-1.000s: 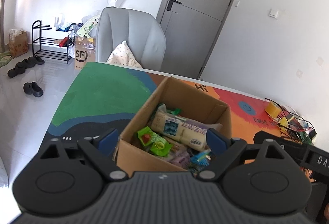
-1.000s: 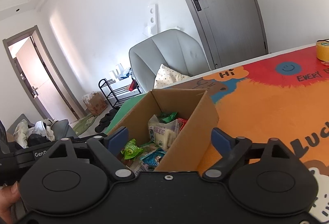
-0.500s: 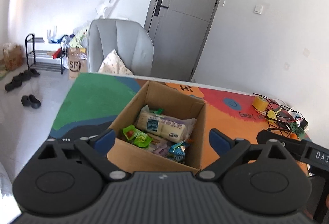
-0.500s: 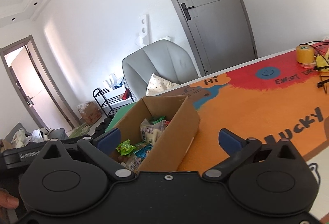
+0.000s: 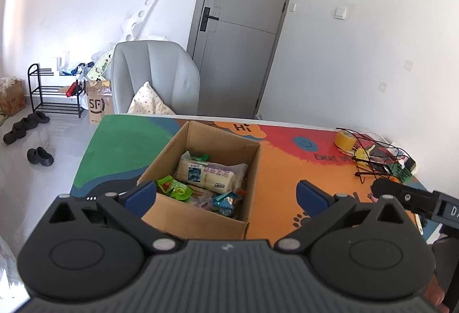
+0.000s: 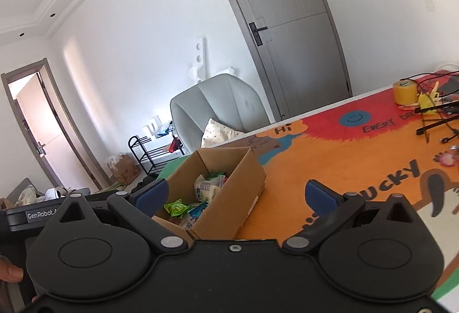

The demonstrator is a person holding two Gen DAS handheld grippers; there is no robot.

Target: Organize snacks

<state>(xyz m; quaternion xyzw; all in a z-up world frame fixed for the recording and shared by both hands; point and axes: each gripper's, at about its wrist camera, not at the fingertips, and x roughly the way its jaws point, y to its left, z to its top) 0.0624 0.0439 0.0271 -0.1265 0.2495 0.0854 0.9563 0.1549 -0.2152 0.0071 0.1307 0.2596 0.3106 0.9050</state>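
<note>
Gaping wide and empty, the left tongs and right tongs have just been spreading their blue-padded jaws, nothing between them. Each pair hovers short of the one open brown cardboard box, which stands on the colourful printed table just ahead of the fingertips; from the right wrist view it lies ahead and leftward. Inside lie one long white-and-blue wrapped biscuit pack, one bright green crinkled packet and one small teal packet atop further wrappers too jumbled to count. Farther right on the table sits one yellow tape roll beside one black wire rack.
</note>
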